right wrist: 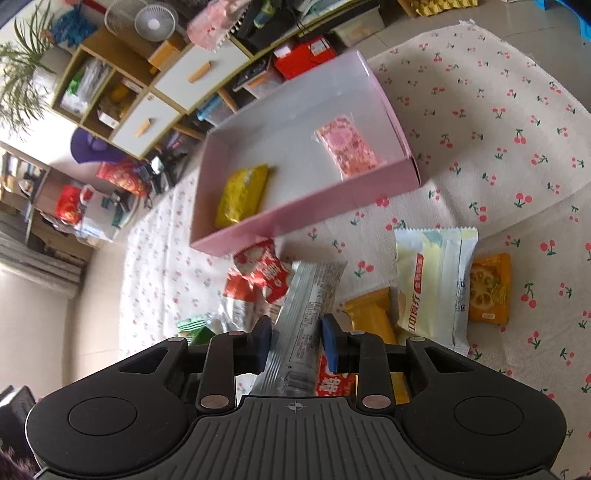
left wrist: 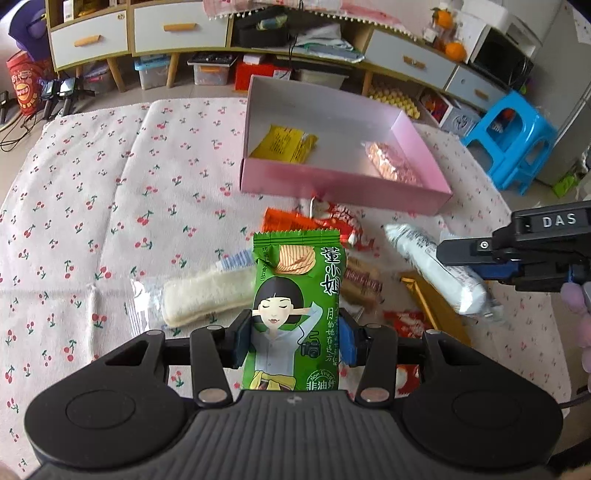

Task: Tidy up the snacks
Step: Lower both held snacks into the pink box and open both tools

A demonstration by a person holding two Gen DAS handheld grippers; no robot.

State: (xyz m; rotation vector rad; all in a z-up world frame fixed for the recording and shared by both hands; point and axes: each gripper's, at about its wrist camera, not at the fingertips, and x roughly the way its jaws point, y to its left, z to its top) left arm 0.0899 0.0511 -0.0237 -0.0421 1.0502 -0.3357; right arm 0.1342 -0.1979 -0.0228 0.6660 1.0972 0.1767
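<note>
A green packet point(left wrist: 295, 310) is clamped upright between the pads of the left gripper point(left wrist: 295, 338), raised above the cherry-print cloth point(left wrist: 110, 184). A silver packet point(right wrist: 306, 325) is gripped by the right gripper point(right wrist: 297, 341), its jaws closed on the wrapper — seen from the left wrist as a white roll point(left wrist: 439, 269) held off the cloth at the right. Beyond both lies the pink box point(left wrist: 332, 181), open-topped; a yellow packet point(left wrist: 288, 142) and a pink packet point(left wrist: 391, 162) rest inside, well apart. Between box and grippers loose snacks are scattered on the cloth: red packets point(right wrist: 262, 273), a pale rice bar point(left wrist: 207, 295), a cream packet point(right wrist: 432, 284), an orange packet point(right wrist: 489, 286). Behind the cloth, drawers point(left wrist: 162, 29) and a blue stool point(left wrist: 513, 136) are visible.
</note>
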